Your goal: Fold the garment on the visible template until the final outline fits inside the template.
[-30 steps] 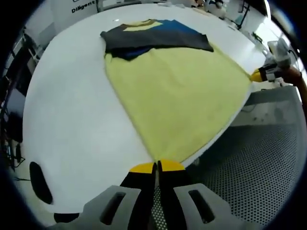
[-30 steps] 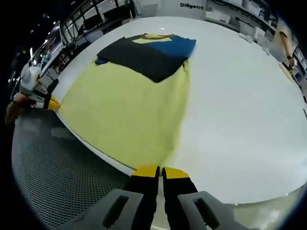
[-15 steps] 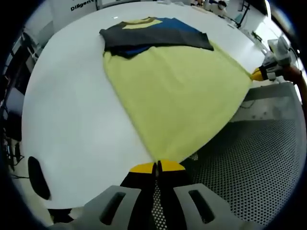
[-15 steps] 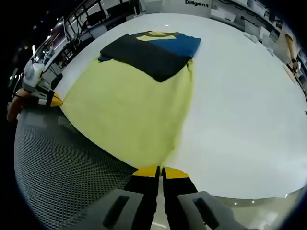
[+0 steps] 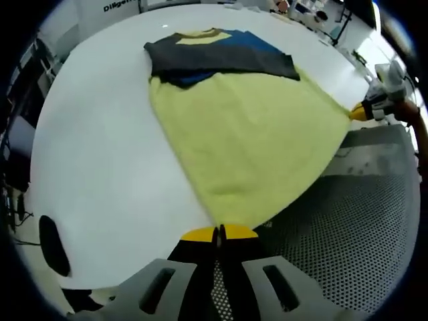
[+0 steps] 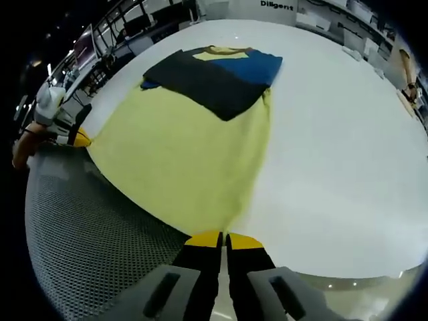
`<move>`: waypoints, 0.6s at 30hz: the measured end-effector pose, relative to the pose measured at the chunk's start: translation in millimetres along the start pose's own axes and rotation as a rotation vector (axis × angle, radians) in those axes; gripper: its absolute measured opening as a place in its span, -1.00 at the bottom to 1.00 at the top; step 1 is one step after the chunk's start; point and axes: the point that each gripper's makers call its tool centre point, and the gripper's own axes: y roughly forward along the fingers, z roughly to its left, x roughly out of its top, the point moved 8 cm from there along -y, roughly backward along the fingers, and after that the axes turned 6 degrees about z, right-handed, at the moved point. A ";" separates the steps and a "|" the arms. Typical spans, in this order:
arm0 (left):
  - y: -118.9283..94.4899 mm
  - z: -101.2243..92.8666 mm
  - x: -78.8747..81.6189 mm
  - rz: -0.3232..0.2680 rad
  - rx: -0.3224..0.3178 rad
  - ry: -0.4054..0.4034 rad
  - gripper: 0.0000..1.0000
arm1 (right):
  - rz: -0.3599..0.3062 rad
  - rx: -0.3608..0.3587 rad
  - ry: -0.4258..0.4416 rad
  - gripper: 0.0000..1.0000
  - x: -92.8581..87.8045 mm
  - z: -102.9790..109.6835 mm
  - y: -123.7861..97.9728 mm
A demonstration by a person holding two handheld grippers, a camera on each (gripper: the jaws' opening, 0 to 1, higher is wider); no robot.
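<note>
You had both grippers clamped on the hem corners of the garment (image 5: 247, 134), left gripper (image 5: 219, 233) and right gripper (image 6: 217, 238), jaws pinched tight on the cloth. The shirt lay on the white table (image 5: 100, 154), hem stretched over the near edge, above the perforated floor (image 5: 354, 227). My guess: uneven pulling would have dragged it off or skewed the fold. Soft, matte yellow knit, dark and blue sleeves already folded across the chest.

Pale yellow garment (image 5: 247, 144) with charcoal and blue sleeves; white table (image 5: 100, 154).
</note>
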 end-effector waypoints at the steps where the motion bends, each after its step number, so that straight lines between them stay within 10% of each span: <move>1: -1.6 0.4 1.7 -0.009 -0.001 -0.004 -1.00 | -0.018 0.000 0.014 -1.00 3.4 -1.0 -3.4; 18: -44.5 19.5 45.6 -0.193 0.012 -0.058 -1.00 | -0.173 -0.019 -0.015 -1.00 53.4 -6.9 -44.6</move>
